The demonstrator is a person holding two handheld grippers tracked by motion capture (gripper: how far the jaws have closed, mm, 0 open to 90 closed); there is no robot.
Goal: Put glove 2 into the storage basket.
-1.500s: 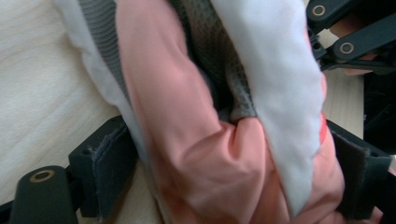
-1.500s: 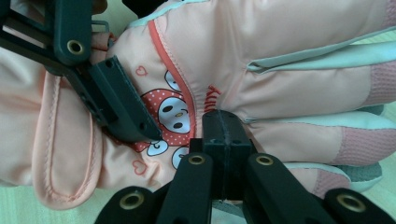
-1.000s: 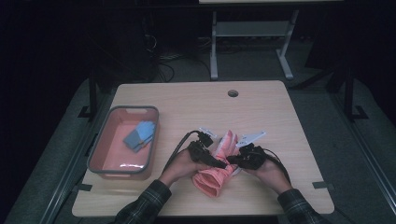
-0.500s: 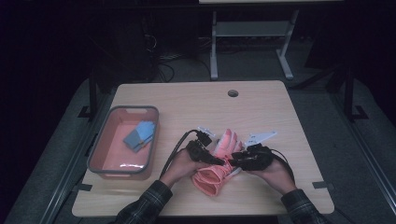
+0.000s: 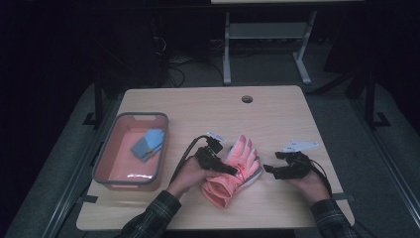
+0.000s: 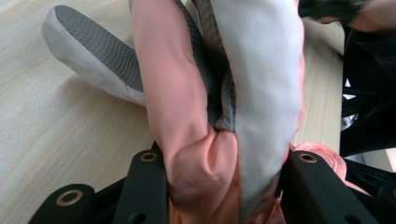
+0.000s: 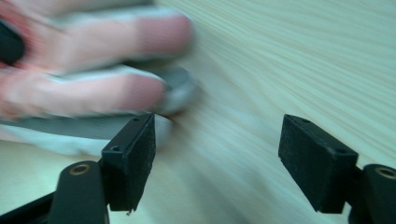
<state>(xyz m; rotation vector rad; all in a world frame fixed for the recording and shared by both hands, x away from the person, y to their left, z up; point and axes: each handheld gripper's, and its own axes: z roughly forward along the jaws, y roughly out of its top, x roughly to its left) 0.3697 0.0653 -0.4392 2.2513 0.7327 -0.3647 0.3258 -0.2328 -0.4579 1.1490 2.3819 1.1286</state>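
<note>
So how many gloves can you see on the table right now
2: a pink padded glove clamped in the left gripper at the table's front, and a blue glove in the pink plastic tub at left. Others may be hidden.

Your glove (image 6: 219,93) is soft padded cloth: a smooth pink shell with a faint sheen, pale grey panels, and dark grey palm patches with a rough, dotted grip texture. The table (image 5: 198,106) under it is pale wood-grain laminate, matt and smooth. Your left gripper (image 5: 233,171) and right gripper (image 7: 217,156) have matt black plastic jaws with brass-coloured metal eyelets. The bin (image 5: 106,163) looks like glossy pink plastic with a grey rim.
</note>
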